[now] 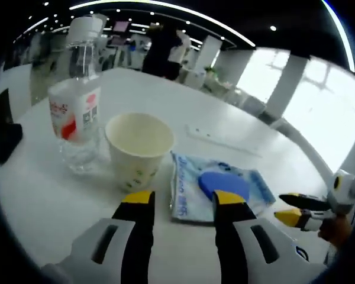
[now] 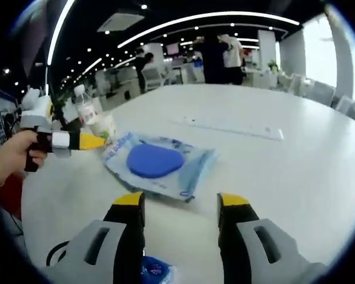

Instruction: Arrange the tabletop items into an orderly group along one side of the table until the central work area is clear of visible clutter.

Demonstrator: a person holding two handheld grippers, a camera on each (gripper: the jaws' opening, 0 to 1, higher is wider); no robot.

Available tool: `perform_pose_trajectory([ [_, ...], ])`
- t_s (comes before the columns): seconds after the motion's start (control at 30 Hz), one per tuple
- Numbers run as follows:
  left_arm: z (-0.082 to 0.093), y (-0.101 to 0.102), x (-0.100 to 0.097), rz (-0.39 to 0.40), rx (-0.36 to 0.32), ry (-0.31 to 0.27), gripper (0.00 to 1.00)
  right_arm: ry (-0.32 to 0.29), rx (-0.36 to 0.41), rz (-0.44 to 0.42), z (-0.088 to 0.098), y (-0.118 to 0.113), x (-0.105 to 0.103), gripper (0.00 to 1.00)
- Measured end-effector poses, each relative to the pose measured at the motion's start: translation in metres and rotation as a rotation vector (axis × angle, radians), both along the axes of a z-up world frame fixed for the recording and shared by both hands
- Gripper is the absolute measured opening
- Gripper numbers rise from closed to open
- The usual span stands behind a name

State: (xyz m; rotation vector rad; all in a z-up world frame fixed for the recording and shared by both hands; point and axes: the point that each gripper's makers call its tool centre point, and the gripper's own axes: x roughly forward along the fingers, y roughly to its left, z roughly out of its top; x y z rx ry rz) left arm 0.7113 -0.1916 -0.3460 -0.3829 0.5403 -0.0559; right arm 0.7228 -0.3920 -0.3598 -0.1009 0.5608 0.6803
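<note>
A blue-and-white wipes pack with a round blue lid lies flat on the white table. A cream paper cup stands upright just left of it, and a clear water bottle with a red-and-white label stands beside the cup. My left gripper is open, just short of the cup and the pack. My right gripper comes in from the right. In the right gripper view, the open right gripper faces the pack; the left gripper, the cup and the bottle are at the left.
A long white strip lies on the table beyond the pack. A black object sits at the table's left edge. A small blue item shows under my right jaws. People stand by desks at the far end.
</note>
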Motion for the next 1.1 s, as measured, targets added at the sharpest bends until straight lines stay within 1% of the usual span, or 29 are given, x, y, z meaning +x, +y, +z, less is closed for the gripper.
perform_pose_trajectory([
  [0.1,0.011,0.000,-0.004,-0.017,0.012,-0.021,0.43,-0.001,0.010,0.022,0.008,0.003,-0.008,0.54],
  [0.23,0.024,0.002,-0.011,-0.040,0.035,-0.042,0.51,-0.001,0.022,0.050,0.021,0.007,-0.020,0.62],
  [0.27,0.028,0.002,-0.014,-0.061,0.064,-0.051,0.52,-0.001,0.024,0.055,0.023,0.008,-0.023,0.63],
  [0.4,0.039,-0.002,-0.025,-0.106,0.082,-0.068,0.60,0.023,0.073,0.068,0.037,0.012,-0.038,0.67],
  [0.47,0.044,-0.005,-0.031,-0.133,0.093,-0.076,0.64,0.025,0.078,0.074,0.042,0.014,-0.045,0.69],
  [0.53,0.048,-0.009,-0.037,-0.158,0.101,-0.079,0.68,0.020,0.064,0.085,0.046,0.014,-0.052,0.71],
  [0.67,0.059,-0.011,-0.046,-0.177,0.095,-0.096,0.75,0.025,0.047,0.095,0.049,0.013,-0.063,0.73],
  [0.77,0.068,-0.015,-0.052,-0.208,0.111,-0.116,0.82,0.037,0.018,0.107,0.049,0.009,-0.072,0.73],
  [0.8,0.073,-0.018,-0.054,-0.232,0.121,-0.135,0.85,0.040,0.016,0.106,0.050,0.008,-0.074,0.73],
  [0.9,0.077,-0.021,-0.061,-0.263,0.144,-0.136,0.90,0.046,0.015,0.107,0.053,0.005,-0.081,0.73],
  [1.0,0.080,-0.024,-0.068,-0.280,0.148,-0.144,0.94,0.057,0.015,0.100,0.055,0.001,-0.088,0.73],
  [1.1,0.081,-0.033,-0.077,-0.316,0.153,-0.149,1.00,0.067,0.007,0.086,0.056,-0.003,-0.095,0.73],
])
